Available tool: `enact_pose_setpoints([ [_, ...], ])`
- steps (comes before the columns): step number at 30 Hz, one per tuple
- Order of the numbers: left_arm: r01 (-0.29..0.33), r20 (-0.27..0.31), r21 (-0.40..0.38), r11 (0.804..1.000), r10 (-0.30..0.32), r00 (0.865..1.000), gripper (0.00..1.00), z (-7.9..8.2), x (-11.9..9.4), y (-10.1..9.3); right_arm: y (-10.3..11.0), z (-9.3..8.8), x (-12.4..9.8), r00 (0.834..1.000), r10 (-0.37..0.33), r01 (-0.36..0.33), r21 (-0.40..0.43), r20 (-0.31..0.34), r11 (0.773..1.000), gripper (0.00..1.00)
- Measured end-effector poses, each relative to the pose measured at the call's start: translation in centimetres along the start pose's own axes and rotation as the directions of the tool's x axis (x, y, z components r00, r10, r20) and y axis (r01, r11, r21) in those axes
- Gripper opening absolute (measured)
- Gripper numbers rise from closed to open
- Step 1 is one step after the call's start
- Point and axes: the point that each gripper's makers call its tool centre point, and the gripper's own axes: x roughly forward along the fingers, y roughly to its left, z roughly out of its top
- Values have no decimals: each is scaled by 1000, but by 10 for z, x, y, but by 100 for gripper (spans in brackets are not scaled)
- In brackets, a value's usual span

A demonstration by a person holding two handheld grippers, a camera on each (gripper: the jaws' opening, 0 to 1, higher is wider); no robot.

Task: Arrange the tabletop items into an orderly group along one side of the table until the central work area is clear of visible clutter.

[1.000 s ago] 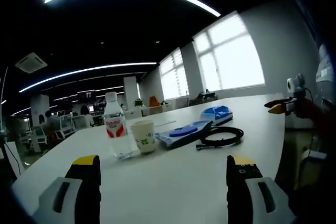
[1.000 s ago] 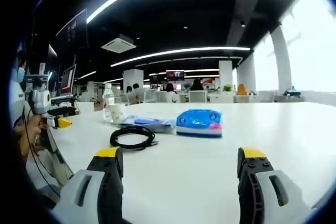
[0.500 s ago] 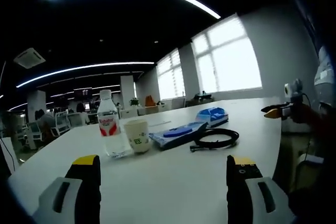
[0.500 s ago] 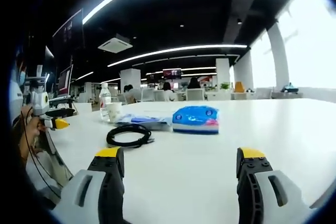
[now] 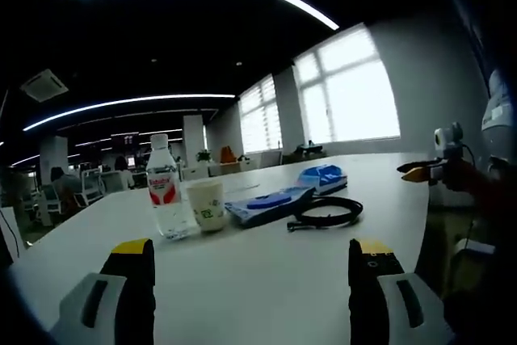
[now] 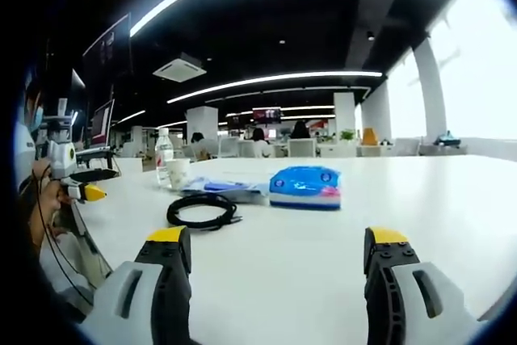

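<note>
1. Comparing with a second ago: items sitting slightly lower and further left in the left gripper view, so the camera drifting, not the things; right gripper view almost unchanged.
2. Left gripper hovering over the near edge of the desk, jaws spread wide, holding nothing. Right gripper likewise agape and empty above the desk.
3. Items lying in a loose row across the middle of the desk, well apart from both grippers: water bottle standing upright, paper cup just beside it, flat blue-and-white packet next, coiled black cable in front of the packet, blue pouch beyond, toward the far edge.
4. Handling, judged: bottle heaviest, smooth, best taken at mid-body; cup light and crushable, needing a soft pinch at the wall; cable limp, likely uncoiling, best taken across the bundled loop; packet thin, hard to lift, easier sliding; pouch soft, taking a pinch anywhere.
5. Right gripper view giving the pouch broadside, pink strip along its lower edge visible; left gripper view giving the bottle's red label.
</note>
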Motion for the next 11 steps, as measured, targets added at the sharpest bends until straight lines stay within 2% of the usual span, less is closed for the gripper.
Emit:
enact_pose_setpoints([
  [11, 10, -14, 7, 1000, -10, 1000, 100, -2, 2, -7, -1, 5, 2, 1000, 2, -2, 11, 20, 1000, 85],
])
